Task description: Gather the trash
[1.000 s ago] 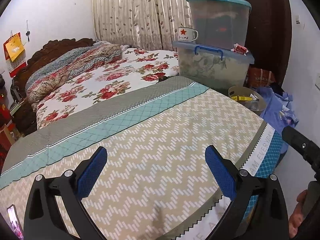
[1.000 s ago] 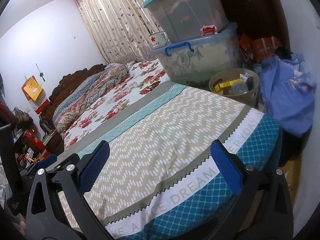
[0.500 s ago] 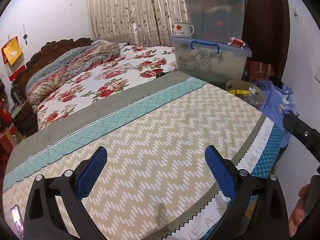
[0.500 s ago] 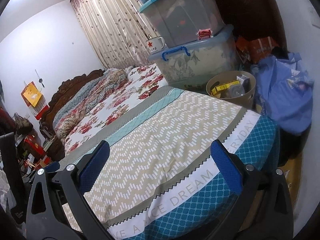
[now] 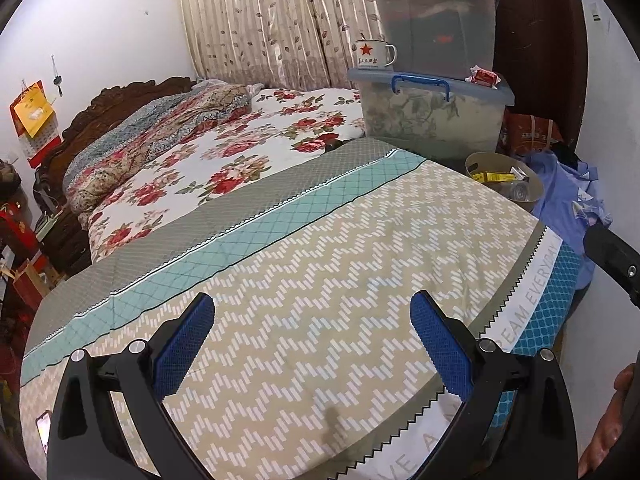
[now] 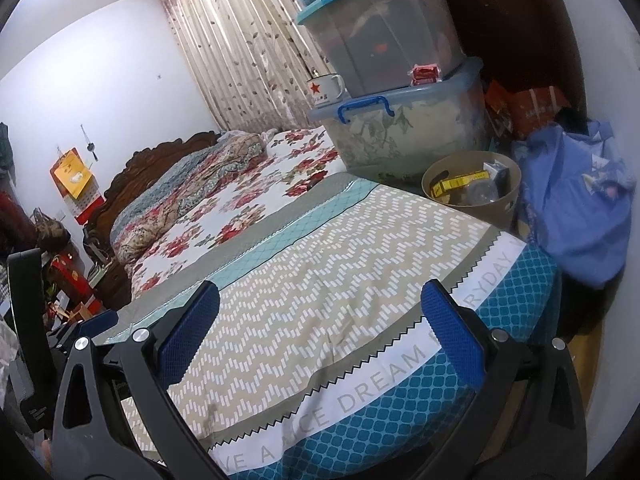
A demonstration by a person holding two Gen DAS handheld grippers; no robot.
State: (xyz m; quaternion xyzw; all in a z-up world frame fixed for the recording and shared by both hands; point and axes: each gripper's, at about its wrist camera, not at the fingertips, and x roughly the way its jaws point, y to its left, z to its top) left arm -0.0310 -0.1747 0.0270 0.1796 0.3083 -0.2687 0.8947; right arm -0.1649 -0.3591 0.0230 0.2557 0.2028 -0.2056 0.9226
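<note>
Both claws, left claw (image 5: pixel 312 336) and right claw (image 6: pixel 320 320), hang spread over the patterned bed (image 5: pixel 320 264) beside a trash bin (image 6: pixel 472 188).

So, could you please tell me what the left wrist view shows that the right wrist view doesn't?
Only the left wrist view shows a phone at the lower left bed edge and the person's hand at the right edge. Only the right wrist view shows the whole blue garment. Both show the beige bin with a yellow box, the star mug, stacked storage boxes and open, empty fingers.
</note>
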